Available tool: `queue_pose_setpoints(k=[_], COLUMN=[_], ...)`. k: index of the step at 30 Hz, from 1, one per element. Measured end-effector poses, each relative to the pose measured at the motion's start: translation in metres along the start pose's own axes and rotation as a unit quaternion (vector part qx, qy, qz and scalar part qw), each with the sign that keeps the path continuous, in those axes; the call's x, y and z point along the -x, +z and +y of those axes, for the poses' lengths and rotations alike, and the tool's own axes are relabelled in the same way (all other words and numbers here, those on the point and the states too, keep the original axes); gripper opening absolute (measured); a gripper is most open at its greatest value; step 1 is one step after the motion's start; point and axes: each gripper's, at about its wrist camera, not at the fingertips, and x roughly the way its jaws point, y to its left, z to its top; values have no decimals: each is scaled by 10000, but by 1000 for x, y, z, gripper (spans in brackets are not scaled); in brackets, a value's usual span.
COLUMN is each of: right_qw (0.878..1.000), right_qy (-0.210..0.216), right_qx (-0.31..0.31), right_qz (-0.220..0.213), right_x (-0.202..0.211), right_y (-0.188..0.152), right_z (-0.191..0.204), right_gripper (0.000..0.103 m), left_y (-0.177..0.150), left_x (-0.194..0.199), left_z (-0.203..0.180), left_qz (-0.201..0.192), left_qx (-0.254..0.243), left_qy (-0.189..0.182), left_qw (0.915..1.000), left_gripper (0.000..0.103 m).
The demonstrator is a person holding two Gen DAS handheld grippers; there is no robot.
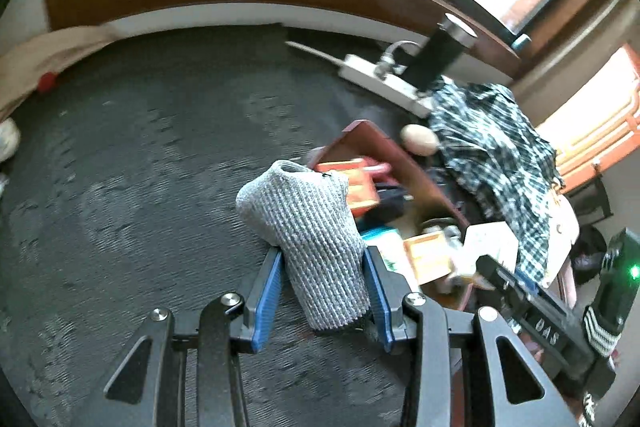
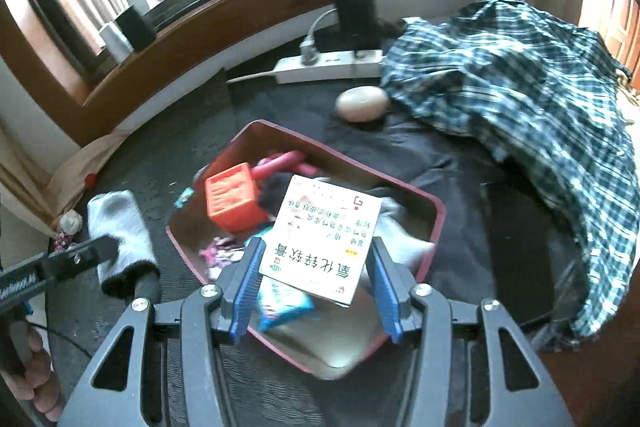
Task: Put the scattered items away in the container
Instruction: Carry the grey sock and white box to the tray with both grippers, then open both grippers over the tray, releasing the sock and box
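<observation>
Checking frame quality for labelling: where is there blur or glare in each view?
Left wrist view: windows blown out, edges smeared, the sock fairly sharp. Right wrist view: bright windows, glare on the container floor, motion blur on the white box edges; print still legible.

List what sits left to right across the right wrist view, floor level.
Grey sock held by the left gripper → red-rimmed container with the white box above it between the right gripper fingers → plaid shirt.

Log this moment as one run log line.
left gripper: shut on grey sock | right gripper: open over red container | white box between fingers
</observation>
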Motion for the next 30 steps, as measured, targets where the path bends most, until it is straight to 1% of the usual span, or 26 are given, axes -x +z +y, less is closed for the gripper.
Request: queue_pose_setpoints(k=[2,5,8,10,15,17,20,25,28,30], right_qw=[10000,9999,9999,9998,9988,9982,9970,9947,9934,9926], right_qy=[-29,-3,45,83,285,353,417,360,281,207], right_qx=[1,19,69,130,385,491,638,909,1008,1052], right_qz=[-71,-113,-118,-102,-3,52,133,306,464,571], right_x=[6,8,6,2,-15,-24,-38,-67,-84,-94], right_y=[2,5,11,15,29,33,37,41,39,37], right_z=[-11,-21,-26,-26,-14,-7,5,22,26,27], right_gripper=[55,55,55,55,55,55,55,55,55,53], left_y=[4,9,12,12,11,11,11,7,4,1], left_x=[-10,-28,-44,-49,-37,-31,-21,-8,-3,0], left_z=[-15,-29,-29,-23,-6,-2,6,21,33,40], left_qz=[-60,-117,-2,63,-44,-102,-190,-223,-220,-219], left_qx=[-85,-153,-136,-4,233,252,299,448,580,667], left_qy=[-21,75,240,336,474,566,678,771,817,848], left_qw=[9999,9998,9996,9994,9986,9980,9971,9958,9947,9939], left_gripper=[42,42,42,42,42,48,48,48,48,48])
